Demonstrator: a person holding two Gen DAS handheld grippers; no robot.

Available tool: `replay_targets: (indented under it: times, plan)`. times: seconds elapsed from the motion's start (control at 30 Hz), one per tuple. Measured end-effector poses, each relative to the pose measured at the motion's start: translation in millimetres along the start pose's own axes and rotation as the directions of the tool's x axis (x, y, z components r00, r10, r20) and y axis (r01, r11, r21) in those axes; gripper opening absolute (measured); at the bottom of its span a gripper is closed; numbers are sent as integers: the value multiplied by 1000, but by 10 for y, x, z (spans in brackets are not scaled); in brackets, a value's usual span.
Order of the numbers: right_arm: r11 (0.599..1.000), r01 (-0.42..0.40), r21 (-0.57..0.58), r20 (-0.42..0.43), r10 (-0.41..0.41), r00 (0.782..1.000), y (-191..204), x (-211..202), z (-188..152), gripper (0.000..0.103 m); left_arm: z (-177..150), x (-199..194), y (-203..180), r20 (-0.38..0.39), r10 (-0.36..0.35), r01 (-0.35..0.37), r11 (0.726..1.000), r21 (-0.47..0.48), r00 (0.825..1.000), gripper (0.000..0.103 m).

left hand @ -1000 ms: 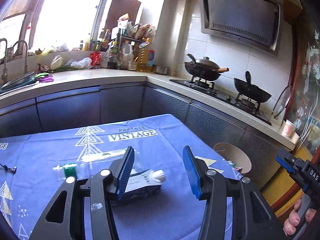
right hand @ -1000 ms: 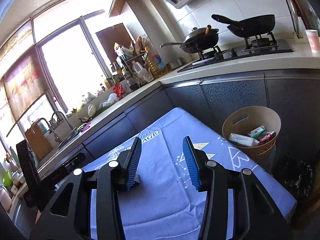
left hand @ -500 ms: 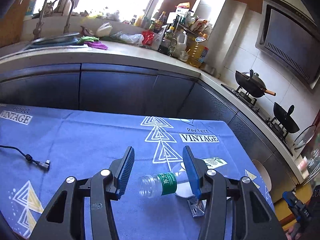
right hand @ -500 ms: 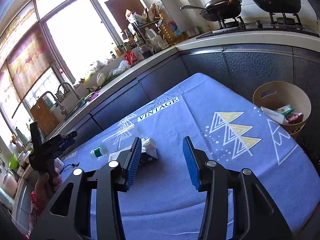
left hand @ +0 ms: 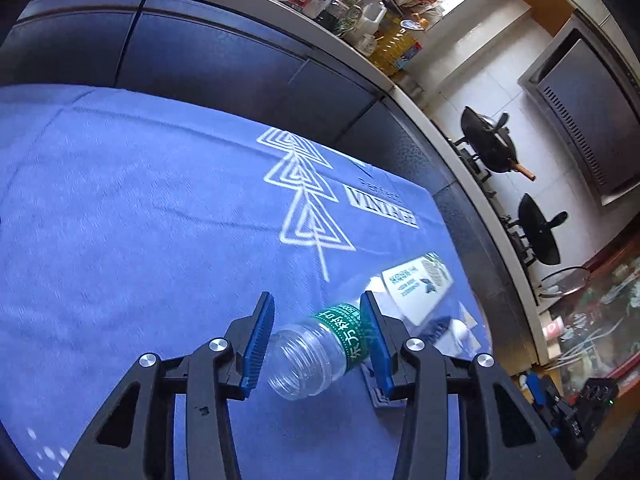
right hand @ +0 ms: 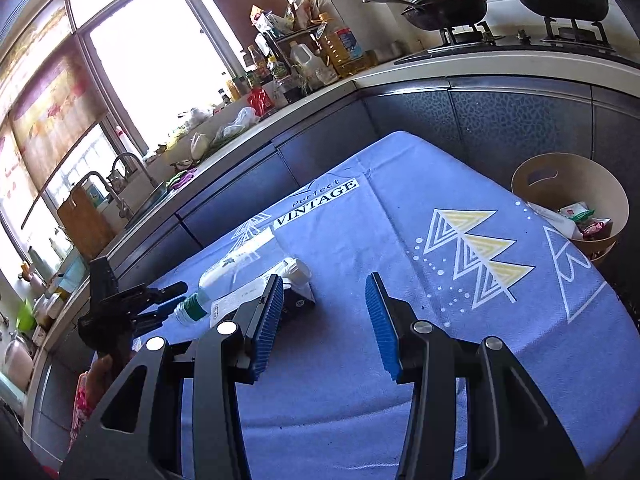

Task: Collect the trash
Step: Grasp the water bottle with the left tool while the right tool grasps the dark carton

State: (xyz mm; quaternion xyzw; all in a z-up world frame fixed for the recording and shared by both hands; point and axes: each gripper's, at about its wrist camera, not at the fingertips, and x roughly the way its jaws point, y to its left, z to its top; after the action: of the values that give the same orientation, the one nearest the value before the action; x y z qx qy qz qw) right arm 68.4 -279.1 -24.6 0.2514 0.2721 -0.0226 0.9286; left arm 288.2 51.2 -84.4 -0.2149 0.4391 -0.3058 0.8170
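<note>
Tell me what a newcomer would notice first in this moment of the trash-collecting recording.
First, the clear plastic bottle lying capless on the blue tablecloth, its neck between the closing jaws of the left gripper. Next, the right gripper open over bare cloth, with a carton just left of it. At the table's far right corner stands a tan bin already holding wrappers.

Bottle (left hand: 316, 354) lies on the table (left hand: 140, 220) between the left tongs (left hand: 316, 308).

I see both my left gripper (left hand: 316, 340) and right gripper (right hand: 326, 320) built of black angular frames with triangular cut-outs. Each finger carries a ribbed blue pad (left hand: 260, 344) and round silver screws (left hand: 218, 345).
</note>
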Motion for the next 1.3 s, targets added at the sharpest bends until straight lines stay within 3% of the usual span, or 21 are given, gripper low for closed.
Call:
replay_targets:
  times: [0.13,0.17,0.2,0.27,0.37,0.43,0.57,0.7,0.8,0.87,0.93,0.97,1.0,1.07,1.2,1.3]
  plan:
    - [1000,-24,-4,-39,24,999,40,141,-42,44,-374,-211,-346,-1,-22,22,992,128,1000,44]
    - [999,-33,-9,-50,32,998,61,180,-53,44,-422,-269,-408,7,-16,15,989,149,1000,54]
    - [999,-40,-15,-60,39,997,76,213,-59,43,-420,-319,-444,24,5,-8,988,157,1000,72]
    - [998,-62,-15,-83,61,995,112,280,-69,44,-364,-372,-514,75,51,-64,982,179,996,88]
    - [996,-89,-1,-114,88,990,170,385,-82,44,-248,-205,-641,58,103,-114,957,265,993,88]
    - [994,-109,9,-139,109,984,200,463,-91,55,-196,-25,-638,14,142,-141,949,282,990,88]
    - [995,-104,13,-144,104,984,194,645,-9,56,-227,165,-622,-43,172,-151,942,299,984,86]
    - [989,-104,104,-172,121,978,39,989,210,56,-336,206,-650,-50,188,-161,930,330,981,76]
    - [970,-138,201,-231,184,955,-6,1333,317,56,-380,254,-610,-68,213,-179,926,333,975,67]
    - [946,-163,281,-278,243,929,-14,1578,307,56,-381,283,-565,-99,205,-166,937,309,974,52]
    - [927,-155,342,-316,269,910,-35,1768,247,56,-401,311,-538,-120,190,-148,945,293,974,46]
    - [912,-162,376,-329,295,897,-45,1850,204,52,-419,315,-555,-120,189,-147,944,297,975,43]
    - [910,-163,381,-331,299,895,-45,1881,180,37,-446,315,-572,-119,188,-145,941,305,975,41]
    - [905,-198,377,-302,322,897,-51,1835,192,29,-502,286,-607,-107,203,-159,933,323,973,41]
    - [905,-224,362,-248,325,913,-125,1515,237,28,-609,130,-634,-96,199,-159,933,322,975,40]
    - [884,-252,394,-224,358,907,-296,1205,183,27,-761,-51,-634,-75,206,-172,932,320,976,40]
